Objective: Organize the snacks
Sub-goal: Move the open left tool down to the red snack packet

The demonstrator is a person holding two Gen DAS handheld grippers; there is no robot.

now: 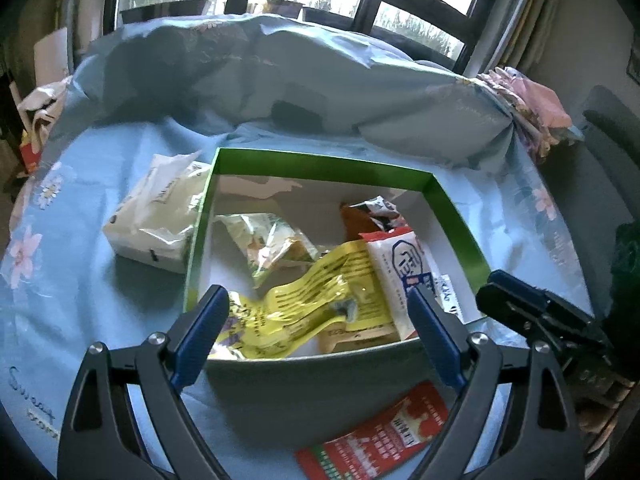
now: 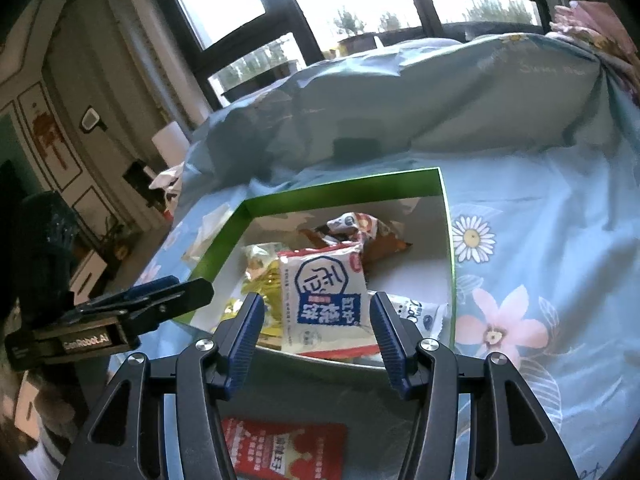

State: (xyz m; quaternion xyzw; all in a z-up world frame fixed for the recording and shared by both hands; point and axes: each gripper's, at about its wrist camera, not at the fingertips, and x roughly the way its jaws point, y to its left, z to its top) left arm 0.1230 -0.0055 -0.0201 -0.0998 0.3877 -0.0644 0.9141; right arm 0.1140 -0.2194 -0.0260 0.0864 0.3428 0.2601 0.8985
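Note:
A green-rimmed box (image 1: 320, 164) (image 2: 344, 188) with a white inside lies on the blue floral sheet. In it are a yellow packet (image 1: 320, 276), a pale green packet (image 1: 268, 240), an orange packet (image 1: 360, 224) (image 2: 360, 232) and a white packet with a blue emblem (image 1: 404, 264) (image 2: 324, 292). A red packet (image 1: 380, 436) (image 2: 284, 448) lies on the sheet before the box's near wall. My left gripper (image 1: 318, 294) hovers open over the box's near edge, above the yellow packet, holding nothing. My right gripper (image 2: 317, 299) is open above the white packet, its pads off it.
A white plastic bag (image 1: 156, 216) rests against the box's left wall. A rumpled blue duvet (image 1: 320, 72) rises behind the box, with a small dark object (image 1: 296, 116) at its foot. Windows stand beyond. Flat sheet (image 2: 520, 260) lies right of the box.

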